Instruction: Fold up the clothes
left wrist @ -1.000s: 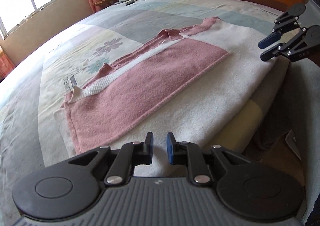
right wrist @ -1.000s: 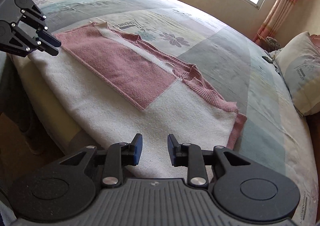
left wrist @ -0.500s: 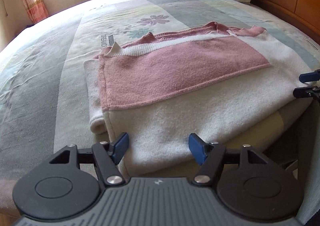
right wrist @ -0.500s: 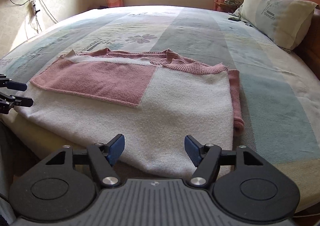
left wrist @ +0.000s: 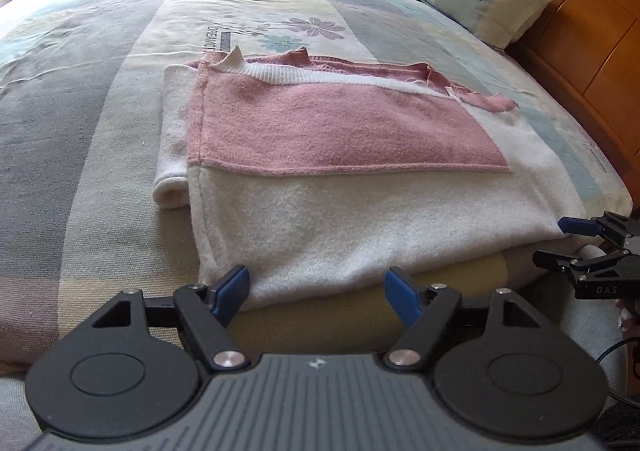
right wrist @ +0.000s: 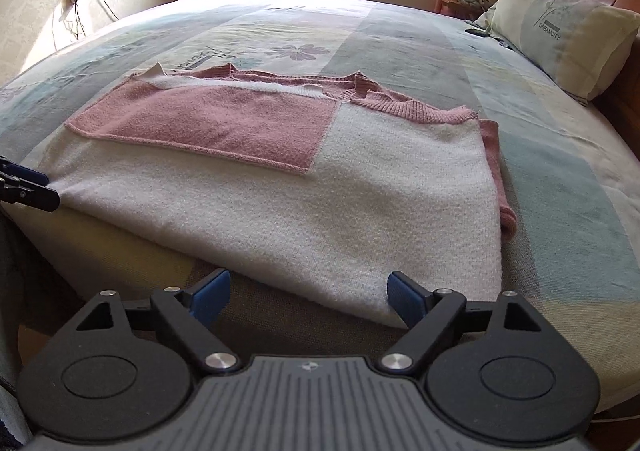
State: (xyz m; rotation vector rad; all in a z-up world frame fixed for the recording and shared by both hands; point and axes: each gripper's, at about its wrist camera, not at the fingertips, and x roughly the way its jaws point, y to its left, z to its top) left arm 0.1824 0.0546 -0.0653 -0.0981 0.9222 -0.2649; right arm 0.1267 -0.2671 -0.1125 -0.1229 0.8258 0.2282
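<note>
Pink-and-white knitted sweater (left wrist: 340, 179) is lying lengthwise left-right; spread-fingered left gripper (left wrist: 316, 293) and right gripper (right wrist: 308, 293) (both empty) are facing its near hem.

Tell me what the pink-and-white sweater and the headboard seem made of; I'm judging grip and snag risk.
Pink-and-white sweater: looks like soft knit, wool or acrylic, with a fuzzy matte nap and ribbed edges; the fibre can't be told. Headboard: appears to be wood with a glossy orange-brown varnish, showing panel grooves and sheen.
</note>
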